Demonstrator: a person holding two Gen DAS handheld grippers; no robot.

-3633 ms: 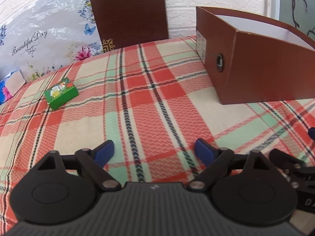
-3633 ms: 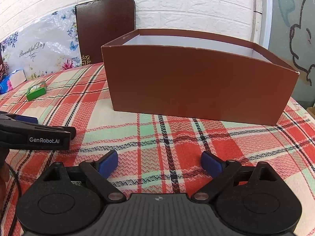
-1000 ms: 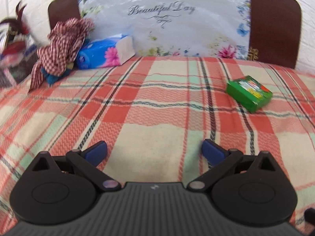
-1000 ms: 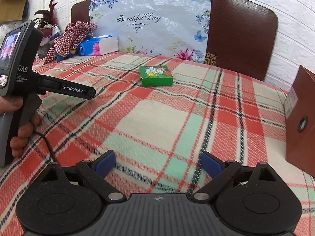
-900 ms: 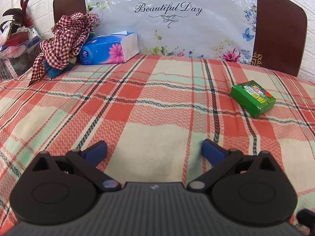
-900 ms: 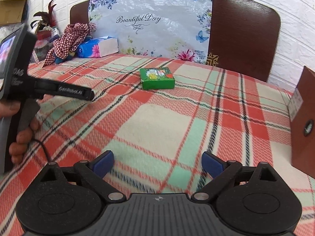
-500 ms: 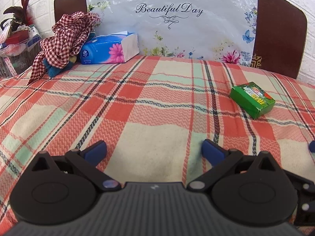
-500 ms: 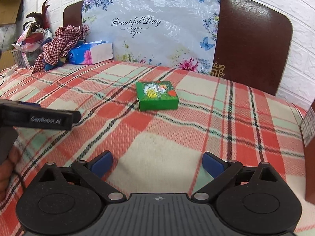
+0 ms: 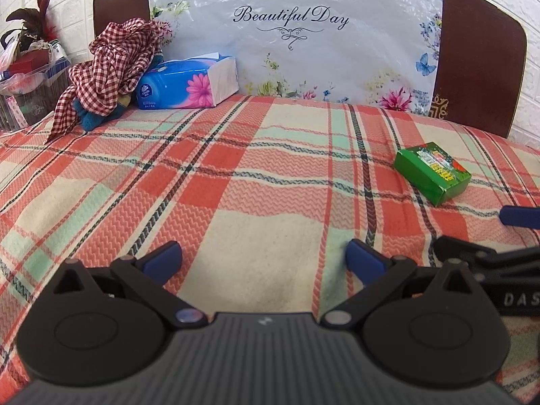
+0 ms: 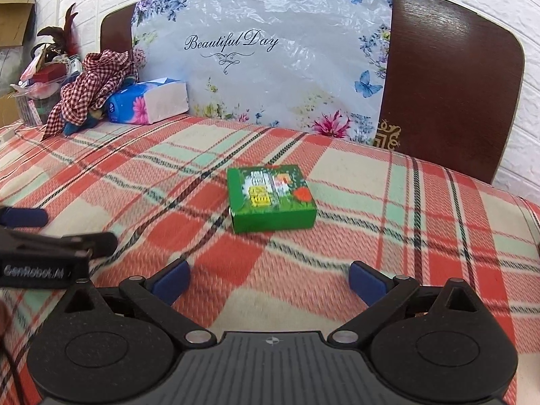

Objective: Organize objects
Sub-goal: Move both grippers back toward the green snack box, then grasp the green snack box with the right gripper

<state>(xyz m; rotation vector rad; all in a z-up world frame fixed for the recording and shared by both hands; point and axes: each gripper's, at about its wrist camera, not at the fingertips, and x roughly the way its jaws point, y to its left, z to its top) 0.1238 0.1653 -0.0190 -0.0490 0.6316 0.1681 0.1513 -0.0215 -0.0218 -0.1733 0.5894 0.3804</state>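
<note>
Right wrist view shows me the green box lying flat on the plaid bed cover, straight ahead of my right gripper, whose fingers are spread wide and hold nothing. My left gripper is also wide and empty; the box is far to its right. A blue tissue pack lies near the headboard.

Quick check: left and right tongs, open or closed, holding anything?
Left tongs: open, empty.
Right tongs: open, empty, facing the small green cardboard box.
</note>
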